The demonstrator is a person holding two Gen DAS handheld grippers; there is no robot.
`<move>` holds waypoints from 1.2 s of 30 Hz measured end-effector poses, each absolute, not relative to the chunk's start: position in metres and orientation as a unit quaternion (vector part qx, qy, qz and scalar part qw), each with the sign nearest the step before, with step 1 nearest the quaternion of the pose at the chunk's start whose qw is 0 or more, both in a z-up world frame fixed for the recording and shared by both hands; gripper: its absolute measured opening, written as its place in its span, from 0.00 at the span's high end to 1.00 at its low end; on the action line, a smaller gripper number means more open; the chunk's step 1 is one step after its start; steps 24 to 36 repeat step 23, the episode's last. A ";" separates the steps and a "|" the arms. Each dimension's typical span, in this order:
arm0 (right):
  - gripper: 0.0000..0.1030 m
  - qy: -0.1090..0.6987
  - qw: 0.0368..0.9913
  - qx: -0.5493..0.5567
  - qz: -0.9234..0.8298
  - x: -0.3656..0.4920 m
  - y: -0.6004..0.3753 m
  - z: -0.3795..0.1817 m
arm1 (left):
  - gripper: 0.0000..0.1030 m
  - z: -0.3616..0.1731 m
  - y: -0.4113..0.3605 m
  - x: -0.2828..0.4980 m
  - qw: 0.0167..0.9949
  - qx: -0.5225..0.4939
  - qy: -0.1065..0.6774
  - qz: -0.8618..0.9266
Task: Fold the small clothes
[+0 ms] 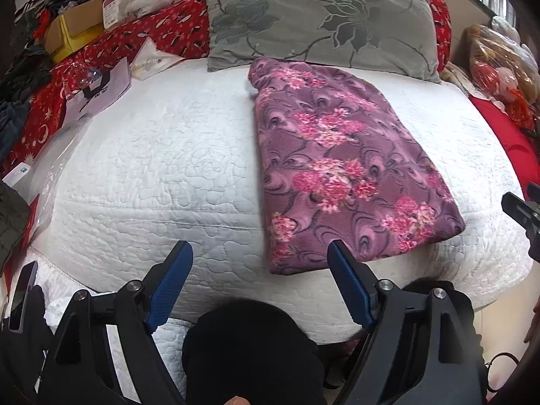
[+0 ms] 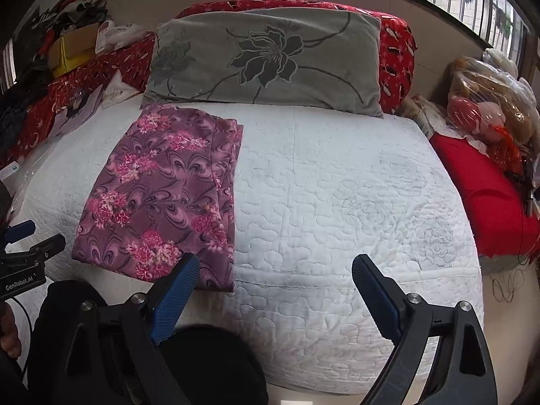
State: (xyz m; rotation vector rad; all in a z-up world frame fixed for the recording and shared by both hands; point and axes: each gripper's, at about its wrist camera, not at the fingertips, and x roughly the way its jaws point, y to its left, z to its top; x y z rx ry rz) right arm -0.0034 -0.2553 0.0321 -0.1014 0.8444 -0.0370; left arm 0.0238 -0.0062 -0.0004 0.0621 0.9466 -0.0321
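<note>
On the bed (image 2: 320, 202), toward its near edge below the pillow (image 2: 270, 57), the purple floral garment (image 2: 158, 195) lay folded. Left tongs (image 1: 260, 260) and right tongs (image 2: 275, 273) were held wide, empty; a further fold or set-aside seemed due.

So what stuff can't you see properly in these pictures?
- Purple flowery cloth: what garment it is; it lies folded, inner layers hidden, in both views.
- Its near corner, right wrist view: behind the blue finger.
- Right gripper, left wrist view: cut off by the picture's edge.
- Cardboard box: contents covered by heaped clothes, and too small.
- Clear bag: contents blurred by shiny plastic.
- Bed's near edge: hidden behind both grippers' bodies.
</note>
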 end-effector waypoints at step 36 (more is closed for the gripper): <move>0.10 0.419 0.907 -0.017 -0.029 -0.006 -0.266 0.029 | 0.20 0.022 -0.041 0.010 0.890 0.006 0.446 -0.092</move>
